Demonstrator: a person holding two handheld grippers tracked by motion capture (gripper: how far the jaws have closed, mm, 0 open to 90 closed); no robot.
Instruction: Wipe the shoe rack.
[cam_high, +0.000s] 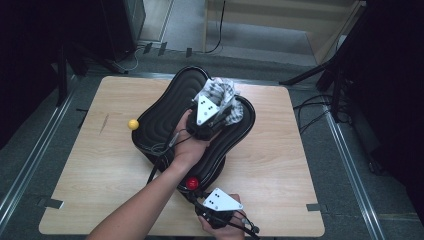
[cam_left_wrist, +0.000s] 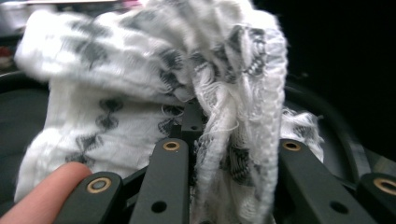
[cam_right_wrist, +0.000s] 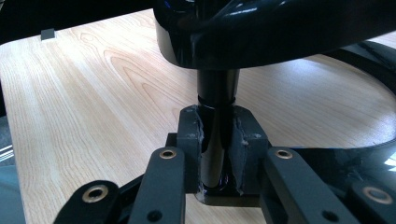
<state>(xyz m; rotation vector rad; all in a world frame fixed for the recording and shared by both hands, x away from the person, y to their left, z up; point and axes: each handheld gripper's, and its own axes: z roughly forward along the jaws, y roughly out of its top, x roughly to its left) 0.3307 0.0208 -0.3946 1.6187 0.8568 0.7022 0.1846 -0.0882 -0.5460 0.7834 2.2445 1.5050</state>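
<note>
The left gripper pinches the cloth — best wiped firmly across the tray (the right gripper clamps its stem).

A loosely woven white cloth with grey pattern, frayed at its edges, is seen. The ribbed black plastic tray looks glossy, its stem mirror-smooth. The pale wood-grain tabletop appears matt.
</note>
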